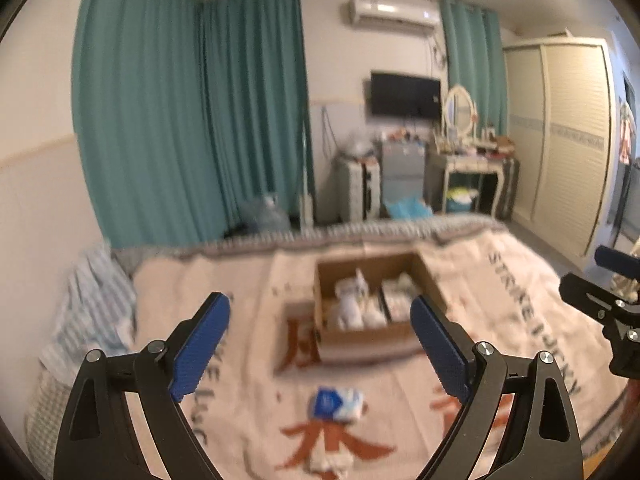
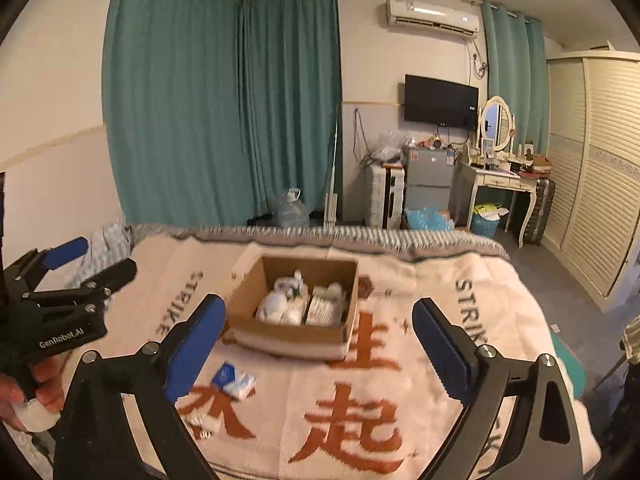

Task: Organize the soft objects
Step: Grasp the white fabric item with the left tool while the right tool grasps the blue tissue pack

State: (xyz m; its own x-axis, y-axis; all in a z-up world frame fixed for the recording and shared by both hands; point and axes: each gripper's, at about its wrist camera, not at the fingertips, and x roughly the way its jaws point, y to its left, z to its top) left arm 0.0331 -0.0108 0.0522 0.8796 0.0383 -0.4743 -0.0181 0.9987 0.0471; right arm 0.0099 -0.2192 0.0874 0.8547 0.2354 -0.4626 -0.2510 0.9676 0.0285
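Note:
An open cardboard box [image 1: 372, 338] [image 2: 292, 334] sits on the bed and holds several white soft bundles [image 2: 280, 306]. A blue-and-white soft packet [image 1: 336, 402] [image 2: 236, 382] lies on the blanket in front of the box. A smaller white item [image 1: 330, 460] [image 2: 204, 426] lies nearer still. My left gripper [image 1: 320, 344] is open and empty above the packet; it also shows in the right wrist view [image 2: 86, 260]. My right gripper [image 2: 318, 344] is open and empty, to the right of the packet; part of it shows in the left wrist view [image 1: 600, 280].
The bed is covered by a cream blanket [image 2: 400, 400] with orange characters. A striped cloth [image 1: 92, 300] lies at the bed's left edge. Beyond the bed stand a fridge [image 2: 426, 178], a dressing table [image 2: 504, 184] and a wardrobe [image 2: 600, 168].

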